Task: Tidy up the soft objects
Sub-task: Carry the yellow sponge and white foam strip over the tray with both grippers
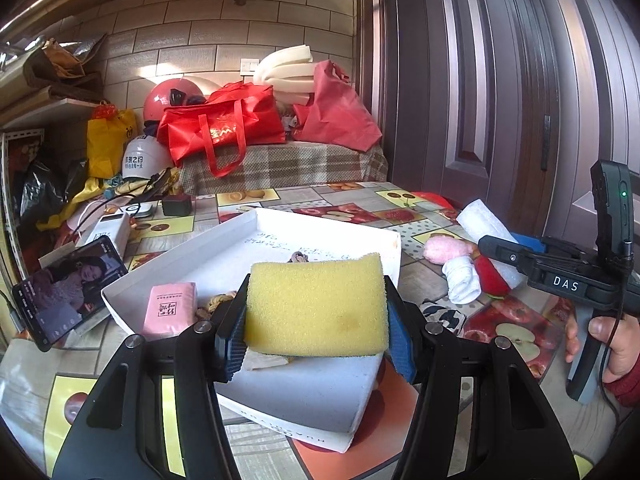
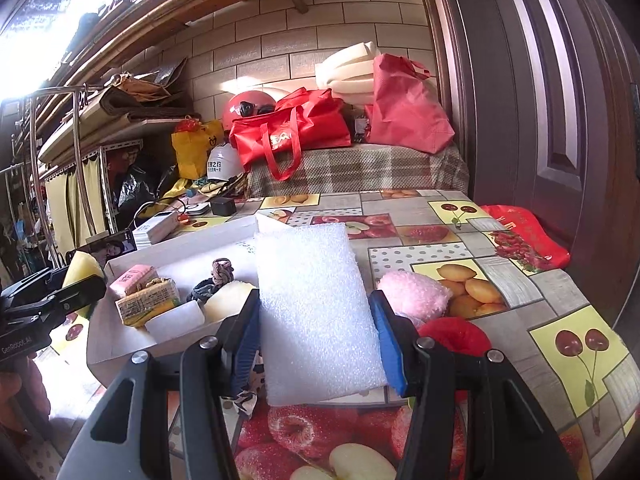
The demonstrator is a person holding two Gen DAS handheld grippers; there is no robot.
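My left gripper (image 1: 316, 344) is shut on a yellow sponge (image 1: 316, 308) and holds it over the near part of a shallow white box (image 1: 328, 236). My right gripper (image 2: 316, 348) is shut on a white foam sheet (image 2: 316, 312), just right of the box (image 2: 120, 348). In the box lie a pink tissue pack (image 1: 170, 308), a yellow-wrapped pack (image 2: 148, 306), a small white foam block (image 2: 174, 322), a pale sponge (image 2: 228, 298) and a knotted cord (image 2: 222, 270). The other gripper (image 1: 560, 276) shows at the right of the left wrist view, with a hand on it.
On the fruit-print tablecloth right of the box lie a pink fluffy cloth (image 2: 416, 294), a red soft item (image 2: 456, 336), a white rolled sock (image 1: 462, 280) and a printed cloth (image 1: 444, 314). A phone (image 1: 68, 288), a power bank (image 1: 110, 232) and cables sit at the left. Red bags (image 1: 224, 126) are piled behind.
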